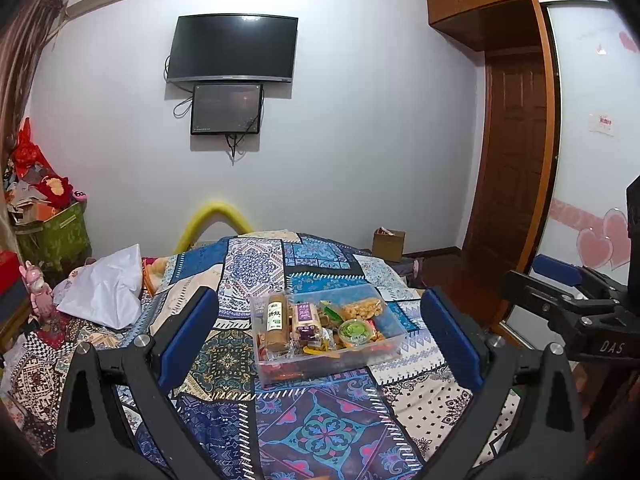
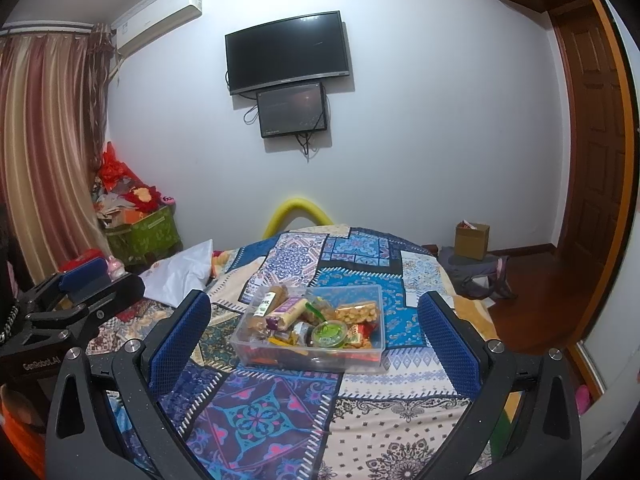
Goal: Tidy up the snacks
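Clear plastic box (image 1: 394, 330), smooth, see-through walls; inside it glossy film snack wrappers (image 1: 302, 318) and a green tub with shiny lid (image 1: 354, 330). Box sits on a patchwork cloth cover (image 1: 320, 428), matt woven print. Left gripper (image 1: 320, 340): matt black hard plastic arms, blue textured rubbery pads (image 1: 188, 334), shiny metal screws; right gripper (image 2: 314, 338) same build, pads dimpled. Left of the box, white crumpled cloth or plastic sheet (image 1: 108, 288), cannot tell which. Behind the box: matt painted wall (image 1: 380, 120), glossy black TV screen (image 1: 234, 48), yellow foam-looking tube (image 1: 212, 216). Right of the box: brown cardboard carton (image 1: 388, 244), varnished wood door (image 1: 512, 160), glossy wood floor (image 2: 532, 296).
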A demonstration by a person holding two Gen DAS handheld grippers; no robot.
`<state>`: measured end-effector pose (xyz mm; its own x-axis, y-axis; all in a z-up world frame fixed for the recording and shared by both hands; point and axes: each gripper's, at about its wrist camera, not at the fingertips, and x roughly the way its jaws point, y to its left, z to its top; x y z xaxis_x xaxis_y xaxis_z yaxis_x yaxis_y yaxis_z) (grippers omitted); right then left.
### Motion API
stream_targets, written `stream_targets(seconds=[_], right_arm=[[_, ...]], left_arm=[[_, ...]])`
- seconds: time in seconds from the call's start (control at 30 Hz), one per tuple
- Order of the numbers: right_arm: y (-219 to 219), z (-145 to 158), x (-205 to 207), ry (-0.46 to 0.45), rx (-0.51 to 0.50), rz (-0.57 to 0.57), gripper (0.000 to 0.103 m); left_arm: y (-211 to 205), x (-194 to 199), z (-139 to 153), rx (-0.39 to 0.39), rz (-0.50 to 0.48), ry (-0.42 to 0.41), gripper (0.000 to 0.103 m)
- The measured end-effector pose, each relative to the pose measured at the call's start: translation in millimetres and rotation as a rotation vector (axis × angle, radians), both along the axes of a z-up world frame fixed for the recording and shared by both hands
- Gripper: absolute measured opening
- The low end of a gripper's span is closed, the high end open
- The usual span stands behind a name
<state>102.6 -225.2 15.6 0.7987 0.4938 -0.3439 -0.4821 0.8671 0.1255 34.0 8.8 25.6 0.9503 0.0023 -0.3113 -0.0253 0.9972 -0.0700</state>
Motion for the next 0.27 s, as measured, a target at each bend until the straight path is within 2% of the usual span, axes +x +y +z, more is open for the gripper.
stream_targets(seconds=[0.27], right_arm=[[1.0,-0.6,1.6,0.007,-0.003,-0.002,0.103]], left_arm=[[0.3,1.5,-2.2,-0.008,-0.016,0.004,0.102]])
